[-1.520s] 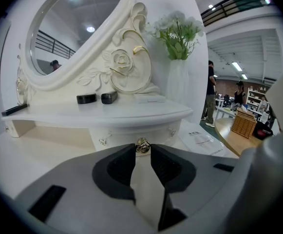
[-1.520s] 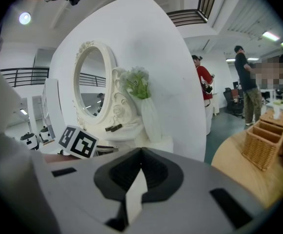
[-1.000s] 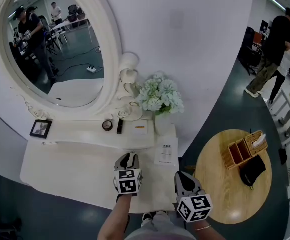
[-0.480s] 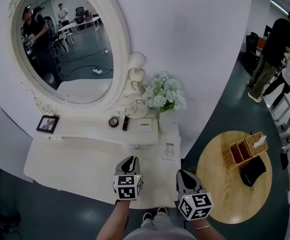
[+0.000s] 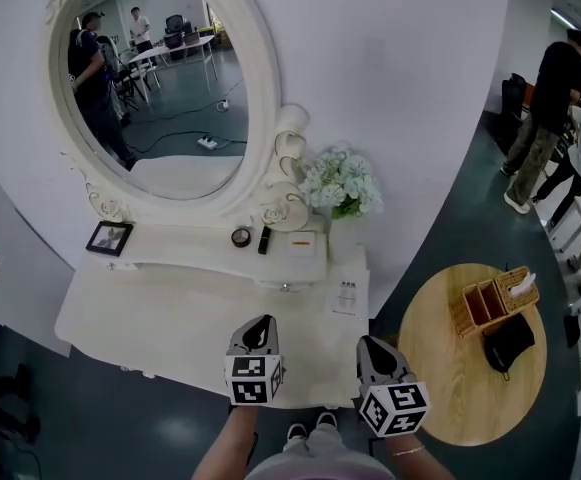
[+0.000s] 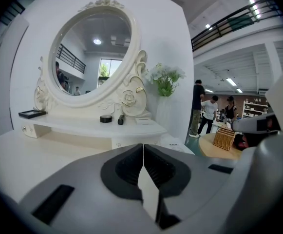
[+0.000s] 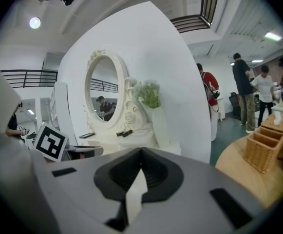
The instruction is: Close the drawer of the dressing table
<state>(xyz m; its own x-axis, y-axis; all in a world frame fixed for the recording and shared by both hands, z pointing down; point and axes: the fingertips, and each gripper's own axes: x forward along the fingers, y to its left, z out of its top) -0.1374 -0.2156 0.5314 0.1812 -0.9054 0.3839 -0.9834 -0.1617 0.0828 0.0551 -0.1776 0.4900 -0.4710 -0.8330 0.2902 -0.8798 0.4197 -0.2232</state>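
While both grippers hover at the front edge of the white dressing table (image 5: 140, 328), a small picture frame (image 5: 109, 238) stands on the raised shelf, well ahead and to the left of the left gripper (image 5: 261, 322), under the oval mirror (image 5: 160, 98). That gripper's jaws have just been closing and now meet with nothing between them. Ahead of it, slightly to its right and apart from its tips, the drawer (image 5: 288, 286) sits under the shelf, its front looking flush with the shelf's face. On the shelf above the drawer lie a round black tin (image 5: 241, 236) and a dark tube (image 5: 264, 240). Further right and beyond them is a bunch of pale flowers (image 5: 342, 181). A printed sheet (image 5: 347, 296) lies just ahead of the right gripper (image 5: 366, 344), whose jaws are also together and empty. To its right stands a round wooden table (image 5: 450, 378) carrying a wicker basket (image 5: 492, 298).
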